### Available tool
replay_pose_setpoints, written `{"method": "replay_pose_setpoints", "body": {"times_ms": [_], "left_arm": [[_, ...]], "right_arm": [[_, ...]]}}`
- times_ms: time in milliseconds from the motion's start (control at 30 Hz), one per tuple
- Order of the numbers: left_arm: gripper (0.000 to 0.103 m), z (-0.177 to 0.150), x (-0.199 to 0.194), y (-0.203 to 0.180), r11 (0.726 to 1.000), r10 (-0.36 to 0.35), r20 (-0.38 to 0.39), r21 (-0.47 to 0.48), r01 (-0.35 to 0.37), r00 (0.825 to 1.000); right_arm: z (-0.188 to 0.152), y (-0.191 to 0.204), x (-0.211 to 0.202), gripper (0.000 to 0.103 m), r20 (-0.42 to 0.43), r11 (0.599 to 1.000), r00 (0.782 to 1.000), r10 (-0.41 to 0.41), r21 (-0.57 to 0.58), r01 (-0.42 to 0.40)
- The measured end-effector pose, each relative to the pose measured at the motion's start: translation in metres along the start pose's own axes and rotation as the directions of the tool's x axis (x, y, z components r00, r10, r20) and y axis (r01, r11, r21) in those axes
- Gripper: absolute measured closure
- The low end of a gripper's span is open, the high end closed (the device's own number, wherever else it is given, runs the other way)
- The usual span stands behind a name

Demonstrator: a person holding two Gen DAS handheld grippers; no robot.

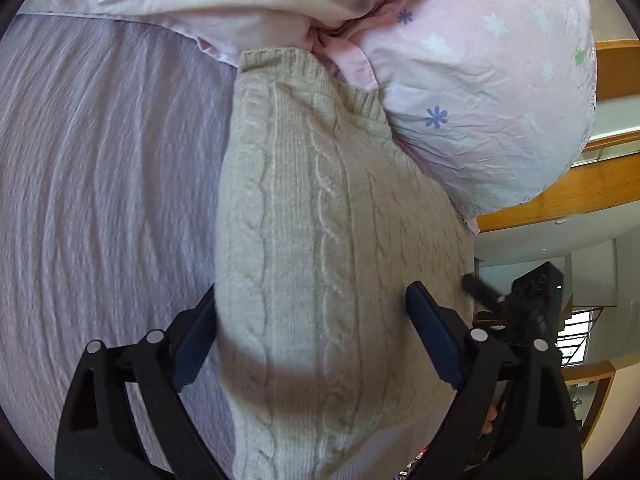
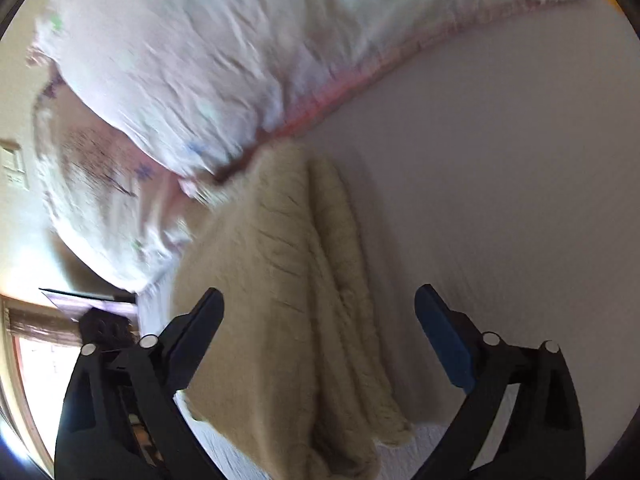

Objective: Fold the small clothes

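A beige cable-knit sweater (image 1: 320, 240) lies folded in a long stack on the lavender bed sheet (image 1: 100, 180), its ribbed end against the pillows. My left gripper (image 1: 312, 320) is open and straddles the near part of the stack, one finger on each side. In the right wrist view the same sweater (image 2: 288, 280) shows folded layers at its edge. My right gripper (image 2: 320, 328) is open just above its near end, holding nothing. That view is motion-blurred.
Pink flowered pillows (image 1: 480, 100) lie at the head of the bed, touching the sweater's far end; they also show in the right wrist view (image 2: 180, 80). A wooden bed frame (image 1: 560, 196) and the room lie beyond the bed's edge. The other gripper (image 1: 520, 304) shows at the right.
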State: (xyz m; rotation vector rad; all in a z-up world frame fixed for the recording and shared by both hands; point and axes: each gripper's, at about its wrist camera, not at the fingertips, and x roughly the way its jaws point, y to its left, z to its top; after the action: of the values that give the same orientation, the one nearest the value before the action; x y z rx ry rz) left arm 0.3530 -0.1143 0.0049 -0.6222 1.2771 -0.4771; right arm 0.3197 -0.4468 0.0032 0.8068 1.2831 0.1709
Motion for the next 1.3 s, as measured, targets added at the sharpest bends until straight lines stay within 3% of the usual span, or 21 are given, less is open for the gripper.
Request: {"method": "replay_pose_setpoints", "body": {"times_ms": [33, 67, 133, 233, 333, 433, 500, 567, 633, 700, 733, 800, 833, 900, 1000, 1067, 1100, 1200, 1300], "left_arm": [[0.036, 0.002, 0.003, 0.000, 1.000, 0.007, 0.005, -0.006, -0.007, 1.000], [0.042, 0.004, 0.003, 0.001, 1.000, 0.003, 0.007, -0.014, -0.003, 1.000], [0.062, 0.002, -0.007, 0.010, 0.998, -0.053, 0.021, -0.023, 0.054, 0.998], [0.066, 0.000, -0.039, 0.016, 0.995, -0.086, 0.048, 0.046, 0.084, 0.995], [0.065, -0.005, -0.080, 0.028, 0.994, -0.044, 0.127, 0.103, 0.031, 0.991], [0.056, -0.003, -0.105, 0.050, 0.982, 0.124, 0.155, 0.119, -0.143, 0.980], [0.055, -0.004, -0.116, 0.059, 0.963, 0.222, 0.167, 0.117, -0.243, 0.961], [0.046, -0.011, -0.131, 0.061, 0.952, 0.241, 0.216, 0.137, -0.274, 0.946], [0.029, -0.021, -0.146, 0.062, 0.945, 0.247, 0.263, 0.148, -0.292, 0.933], [0.021, -0.033, -0.156, 0.060, 0.938, 0.253, 0.300, 0.156, -0.309, 0.920], [0.017, -0.039, -0.159, 0.059, 0.932, 0.263, 0.313, 0.163, -0.324, 0.913], [0.012, -0.052, -0.158, 0.053, 0.909, 0.292, 0.333, 0.197, -0.368, 0.897], [0.006, -0.057, -0.158, 0.046, 0.895, 0.305, 0.335, 0.219, -0.388, 0.891], [0.002, -0.073, -0.160, 0.045, 0.867, 0.336, 0.339, 0.255, -0.429, 0.879], [0.002, -0.100, -0.155, 0.044, 0.832, 0.375, 0.353, 0.280, -0.479, 0.857], [0.002, -0.115, -0.149, 0.048, 0.807, 0.405, 0.349, 0.298, -0.510, 0.845], [0.002, -0.122, -0.144, 0.051, 0.799, 0.421, 0.333, 0.304, -0.518, 0.844], [0.002, -0.132, -0.128, 0.062, 0.795, 0.464, 0.281, 0.285, -0.535, 0.840], [0.002, -0.136, -0.118, 0.069, 0.787, 0.496, 0.271, 0.262, -0.559, 0.825]], "right_arm": [[-0.003, 0.002, -0.003, 0.040, 0.026, 1.000, 1.000, 0.007, -0.015, -0.006], [-0.006, 0.003, 0.000, 0.073, 0.004, 0.998, 0.998, 0.064, -0.004, -0.064], [-0.013, 0.010, 0.000, 0.075, 0.029, 0.995, 0.995, 0.095, 0.009, -0.095], [-0.028, 0.043, 0.004, 0.077, 0.029, 0.989, 0.989, 0.144, -0.046, -0.142], [-0.045, 0.080, 0.021, 0.078, -0.016, 0.978, 0.985, 0.173, -0.113, -0.174], [-0.051, 0.102, 0.038, 0.071, -0.050, 0.981, 0.994, 0.097, -0.165, -0.104], [-0.049, 0.107, 0.024, 0.062, 0.044, 0.986, 0.997, 0.063, -0.158, -0.055], [-0.046, 0.117, 0.017, 0.058, 0.104, 0.985, 0.990, 0.094, -0.155, -0.078], [-0.047, 0.126, 0.026, 0.055, 0.071, 0.982, 0.994, 0.089, -0.172, -0.076], [-0.051, 0.141, 0.049, 0.055, 0.034, 0.971, 0.999, -0.027, -0.235, 0.035], [-0.052, 0.148, 0.066, 0.058, 0.044, 0.941, 0.983, -0.179, -0.284, 0.184], [-0.048, 0.147, 0.076, 0.050, 0.057, 0.939, 0.976, -0.212, -0.267, 0.219], [-0.046, 0.146, 0.076, 0.040, 0.064, 0.941, 0.972, -0.228, -0.240, 0.236], [-0.049, 0.155, 0.065, 0.040, 0.103, 0.938, 0.969, -0.226, -0.244, 0.245], [-0.078, 0.163, 0.034, 0.039, 0.181, 0.915, 0.960, -0.213, -0.308, 0.261], [-0.109, 0.163, 0.014, 0.012, 0.219, 0.908, 0.957, -0.192, -0.331, 0.258], [-0.122, 0.160, 0.006, 0.008, 0.237, 0.901, 0.952, -0.194, -0.340, 0.268], [-0.168, 0.134, -0.014, 0.005, 0.279, 0.853, 0.930, -0.241, -0.397, 0.340], [-0.201, 0.123, 0.006, 0.003, 0.259, 0.806, 0.913, -0.315, -0.434, 0.402]]}}
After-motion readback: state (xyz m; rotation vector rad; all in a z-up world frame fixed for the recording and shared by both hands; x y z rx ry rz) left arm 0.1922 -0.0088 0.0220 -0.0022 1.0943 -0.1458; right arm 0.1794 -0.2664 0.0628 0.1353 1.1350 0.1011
